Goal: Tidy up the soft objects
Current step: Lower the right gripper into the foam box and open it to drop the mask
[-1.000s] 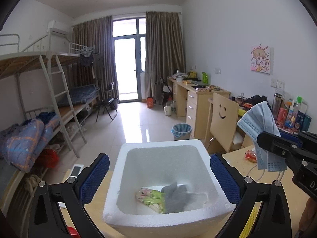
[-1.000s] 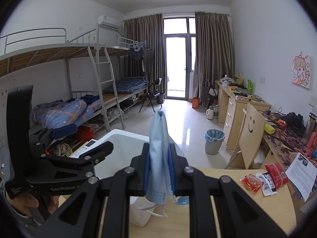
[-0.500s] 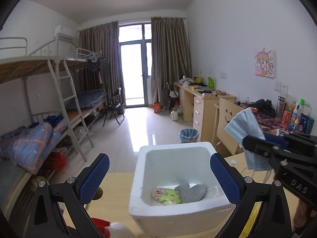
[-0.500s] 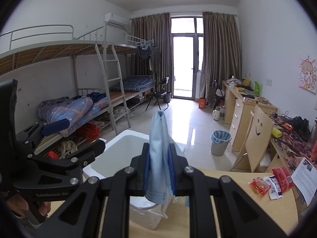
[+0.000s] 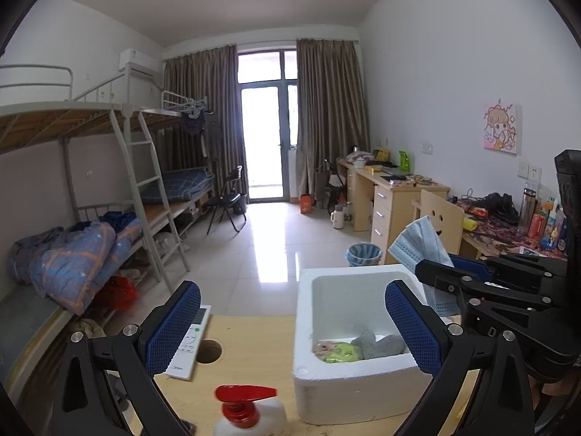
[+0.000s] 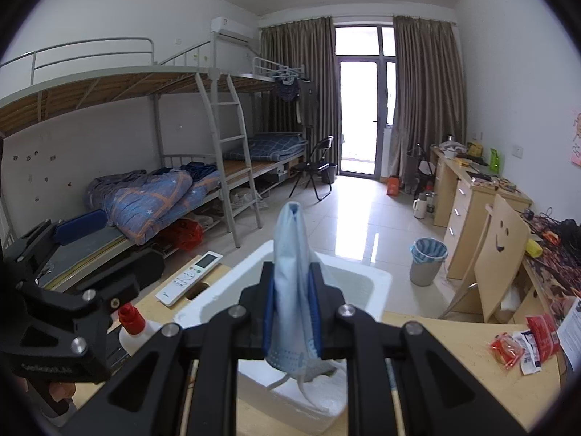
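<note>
Dormitory desk (image 5: 254, 345): a blue face mask (image 6: 290, 272), clamped by the right gripper (image 6: 292, 312), is best released squarely over the foam box (image 5: 326, 381); the left gripper (image 5: 290, 330) is held agape.

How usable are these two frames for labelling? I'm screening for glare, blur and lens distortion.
Left wrist view: strong fisheye bending, black vignette corners, balcony door blown out, glare streak on the floor; foam box and face mask sharp. Right wrist view: same bending and overexposed door; the right gripper, shut on the mask, is sharp and hides part of the box.
</note>
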Motion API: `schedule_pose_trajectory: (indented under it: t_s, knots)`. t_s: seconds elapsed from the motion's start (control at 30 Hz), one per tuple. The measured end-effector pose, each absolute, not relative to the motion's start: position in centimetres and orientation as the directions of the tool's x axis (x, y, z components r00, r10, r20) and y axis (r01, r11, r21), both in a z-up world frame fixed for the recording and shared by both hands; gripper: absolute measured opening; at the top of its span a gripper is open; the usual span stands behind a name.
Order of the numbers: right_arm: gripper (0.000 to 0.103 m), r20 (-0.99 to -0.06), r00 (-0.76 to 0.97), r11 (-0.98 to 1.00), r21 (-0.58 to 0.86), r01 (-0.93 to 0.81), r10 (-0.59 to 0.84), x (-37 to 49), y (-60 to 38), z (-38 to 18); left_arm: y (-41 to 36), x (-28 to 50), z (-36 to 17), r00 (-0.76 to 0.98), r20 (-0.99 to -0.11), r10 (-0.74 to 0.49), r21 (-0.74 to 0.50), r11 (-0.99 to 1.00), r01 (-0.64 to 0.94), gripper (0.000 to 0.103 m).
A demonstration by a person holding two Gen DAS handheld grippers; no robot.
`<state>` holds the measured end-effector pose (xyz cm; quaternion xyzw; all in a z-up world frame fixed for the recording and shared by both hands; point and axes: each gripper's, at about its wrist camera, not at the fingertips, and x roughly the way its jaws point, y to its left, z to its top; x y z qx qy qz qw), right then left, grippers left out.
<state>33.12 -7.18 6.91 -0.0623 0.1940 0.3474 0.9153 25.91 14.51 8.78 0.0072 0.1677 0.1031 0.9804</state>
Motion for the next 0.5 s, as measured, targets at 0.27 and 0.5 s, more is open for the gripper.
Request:
schedule_pose_trajectory:
  t_s: [0.27, 0.5]
  knots:
    - [0.021, -0.419, 0.679, 0.753, 0.018, -0.657, 0.603, 34.1, -6.4, 6.2, 15.7, 25.7, 8.6, 0.920, -0.323, 0.222, 0.033, 0.974, -0.224, 0.102]
    - [0.021, -0.445, 0.680, 0.767, 0.024, -0.642, 0.583, 34.8, -5.8, 5.6, 15.5, 25.8, 8.4, 0.915, -0.329, 0.232, 0.043, 0.972, -0.231, 0.102]
